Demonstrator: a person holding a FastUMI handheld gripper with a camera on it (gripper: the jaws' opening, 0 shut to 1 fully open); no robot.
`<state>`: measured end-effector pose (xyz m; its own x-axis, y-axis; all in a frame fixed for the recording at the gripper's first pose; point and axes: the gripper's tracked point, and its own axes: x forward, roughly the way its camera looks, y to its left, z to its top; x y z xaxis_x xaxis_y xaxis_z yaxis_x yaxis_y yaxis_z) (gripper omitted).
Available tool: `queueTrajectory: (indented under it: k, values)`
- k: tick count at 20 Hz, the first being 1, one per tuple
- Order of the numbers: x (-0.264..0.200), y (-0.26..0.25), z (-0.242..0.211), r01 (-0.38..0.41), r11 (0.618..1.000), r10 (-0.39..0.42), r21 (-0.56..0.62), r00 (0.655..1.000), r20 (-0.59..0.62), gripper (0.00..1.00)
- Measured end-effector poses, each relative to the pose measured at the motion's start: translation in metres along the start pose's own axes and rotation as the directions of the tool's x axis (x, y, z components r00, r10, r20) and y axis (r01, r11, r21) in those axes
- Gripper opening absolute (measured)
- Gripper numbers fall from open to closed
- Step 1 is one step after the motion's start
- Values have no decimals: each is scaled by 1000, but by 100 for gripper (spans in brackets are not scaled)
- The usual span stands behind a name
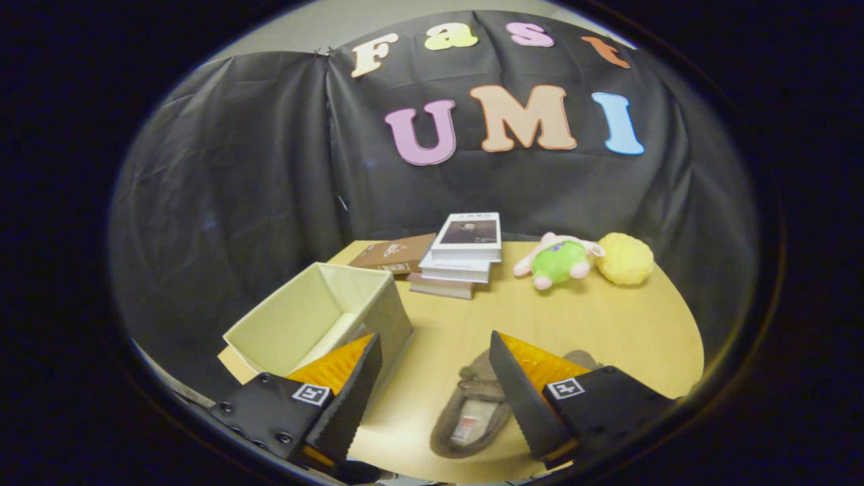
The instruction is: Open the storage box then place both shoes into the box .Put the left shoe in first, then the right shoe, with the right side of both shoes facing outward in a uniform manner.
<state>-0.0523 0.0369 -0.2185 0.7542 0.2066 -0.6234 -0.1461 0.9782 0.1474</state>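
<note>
Item: handheld two-finger gripper (432, 391), lower centre of the frame. Jaws are held wide apart, released, with nothing between the pads.

Item: grey-brown soft fabric slipper-type shoe (472, 412), lower centre-right. It is laid on the tabletop in the gap between the jaws, closer to the right finger, which partly covers it. Its long axis is judged to run from lower left to upper right, opening upward. Behind the right finger a second grey-brown shape (582, 359) is glimpsed, probably the other shoe; which shoe is left or right cannot be told.

Item: cream fabric storage box (317, 317), rectangular, centre-left, just beyond the left finger. It is seen open at the top and appears empty. The opening step is judged done; neither shoe is yet placed.

Surface: pale yellow wooden tabletop (607, 324), rounded edge. At the back are listed a stack of books (459, 260), a brown book (395, 255), a green-and-pink plush toy (559, 260) and a yellow fluffy ball (626, 258).

Room: booth walled with black cloth (236, 169).
</note>
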Motion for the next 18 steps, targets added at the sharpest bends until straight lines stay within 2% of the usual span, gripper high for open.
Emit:
queueTrajectory:
  k: [7, 14, 16, 18]
  values:
    - [13, -51, -68, 40, 999, -41, -10, 987, -156, 100]
    - [38, -63, -130, 21, 999, -12, 26, 945, -327, 99]
    - [44, -58, -141, 3, 998, 20, 61, 927, -374, 81]
    - [48, -61, -146, 12, 998, 15, 65, 915, -403, 63]
